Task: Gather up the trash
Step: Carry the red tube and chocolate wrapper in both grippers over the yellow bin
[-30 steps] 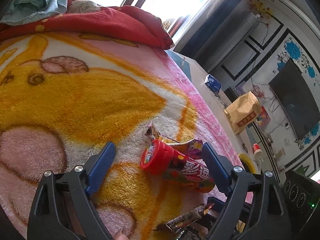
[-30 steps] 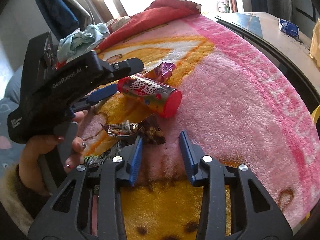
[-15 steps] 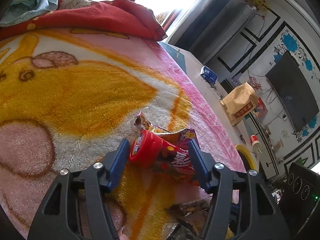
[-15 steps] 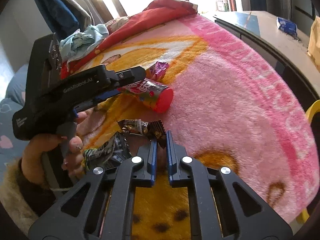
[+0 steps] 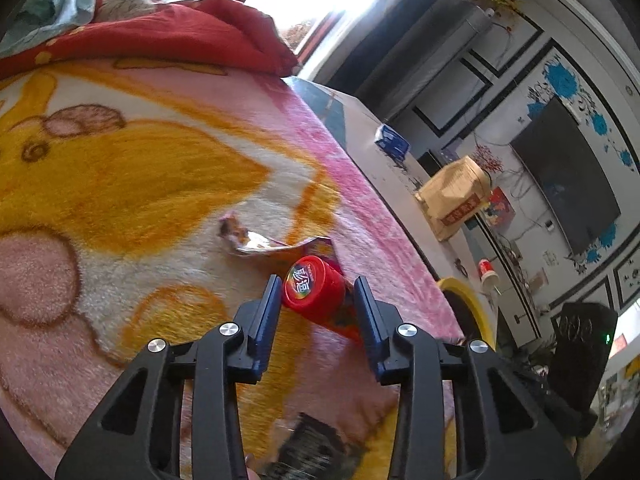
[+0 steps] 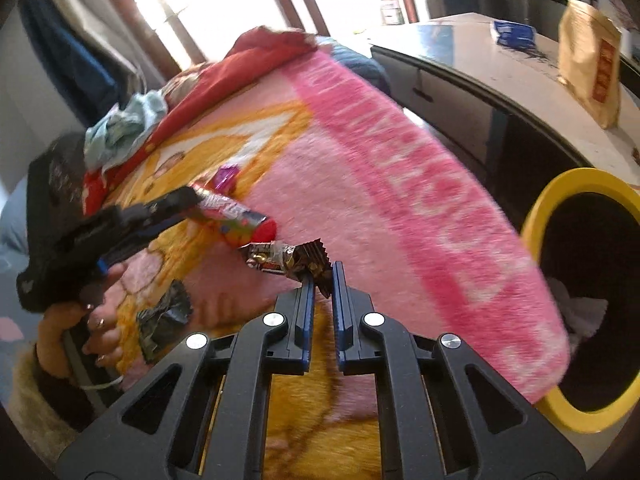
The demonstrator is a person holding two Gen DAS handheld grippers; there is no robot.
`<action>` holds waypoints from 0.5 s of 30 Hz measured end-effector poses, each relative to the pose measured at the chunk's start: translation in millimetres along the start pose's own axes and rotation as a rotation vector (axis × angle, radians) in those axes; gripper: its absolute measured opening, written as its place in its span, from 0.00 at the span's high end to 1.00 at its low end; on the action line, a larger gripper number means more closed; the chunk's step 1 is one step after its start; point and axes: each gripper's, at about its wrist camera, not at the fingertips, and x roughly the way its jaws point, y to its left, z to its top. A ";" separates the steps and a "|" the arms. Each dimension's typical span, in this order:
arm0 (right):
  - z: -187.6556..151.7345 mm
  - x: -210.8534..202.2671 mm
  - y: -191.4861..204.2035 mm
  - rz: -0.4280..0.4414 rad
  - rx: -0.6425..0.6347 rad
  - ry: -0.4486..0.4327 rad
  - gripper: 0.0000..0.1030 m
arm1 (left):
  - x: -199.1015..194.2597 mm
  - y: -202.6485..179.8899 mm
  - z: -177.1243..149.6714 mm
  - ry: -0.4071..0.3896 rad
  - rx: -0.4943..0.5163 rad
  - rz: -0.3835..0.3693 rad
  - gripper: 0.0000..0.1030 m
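Note:
A candy tube [image 5: 314, 288] with a red cap sits between the blue pads of my left gripper [image 5: 317, 280], whose jaws are closing on it. The right wrist view shows the tube [image 6: 236, 220] carried above the pink and yellow blanket [image 6: 400, 200] by the left gripper [image 6: 188, 196]. My right gripper [image 6: 323, 276] is shut on one end of a brown candy wrapper [image 6: 280, 258], which hangs off its tips. A purple foil wrapper [image 5: 272, 244] lies on the blanket behind the tube. A crumpled black wrapper [image 6: 166, 320] lies near the person's hand [image 6: 100, 328].
A yellow-rimmed bin [image 6: 536, 216] with a dark liner stands beside the bed at the right. Beyond it, a desk [image 6: 500, 68] carries a paper bag [image 6: 592, 60] and a blue packet [image 6: 514, 34]. A red quilt [image 5: 180, 36] and a pale cloth [image 6: 124, 124] lie at the bed's far end.
The left jaws have narrowed around the tube and raised it. The right jaws shut on the brown wrapper, lifted it off the blanket and swung right, bringing the yellow bin into view.

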 end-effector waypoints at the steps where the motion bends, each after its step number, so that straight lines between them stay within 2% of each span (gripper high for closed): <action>1: 1.2 -3.4 -2.8 -0.003 0.006 -0.010 0.95 | 0.9 -3.8 -1.0 0.005 0.009 -0.004 0.66; 15: 11.6 -45.4 -33.3 -0.020 0.070 -0.121 0.96 | -4.2 -47.8 -8.6 -0.011 0.116 -0.041 0.70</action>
